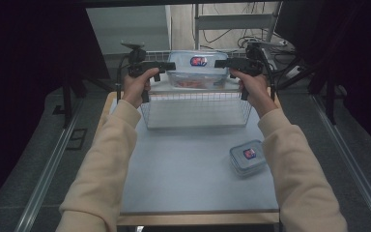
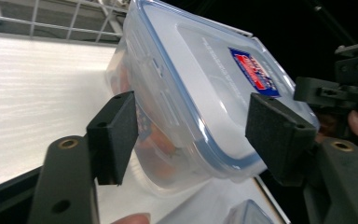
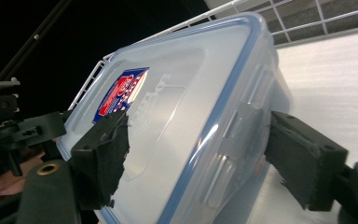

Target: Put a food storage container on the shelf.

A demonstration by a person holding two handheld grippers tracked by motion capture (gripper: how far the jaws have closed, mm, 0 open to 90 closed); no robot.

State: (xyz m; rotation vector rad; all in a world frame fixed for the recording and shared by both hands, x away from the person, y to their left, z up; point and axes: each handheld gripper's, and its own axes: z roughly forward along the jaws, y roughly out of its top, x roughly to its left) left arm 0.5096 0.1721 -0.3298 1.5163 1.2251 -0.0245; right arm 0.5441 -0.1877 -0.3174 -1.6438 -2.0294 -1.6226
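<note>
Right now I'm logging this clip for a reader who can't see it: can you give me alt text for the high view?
A person's two hands bring the left gripper and right gripper to opposite ends of a large clear lidded container above a white wire basket. A smaller lidded container sits on the pale table, near the right forearm.

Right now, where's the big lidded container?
In the high view the big lidded container sits at the far middle of the table, in the wire basket, between the left tongs and the right tongs.
</note>
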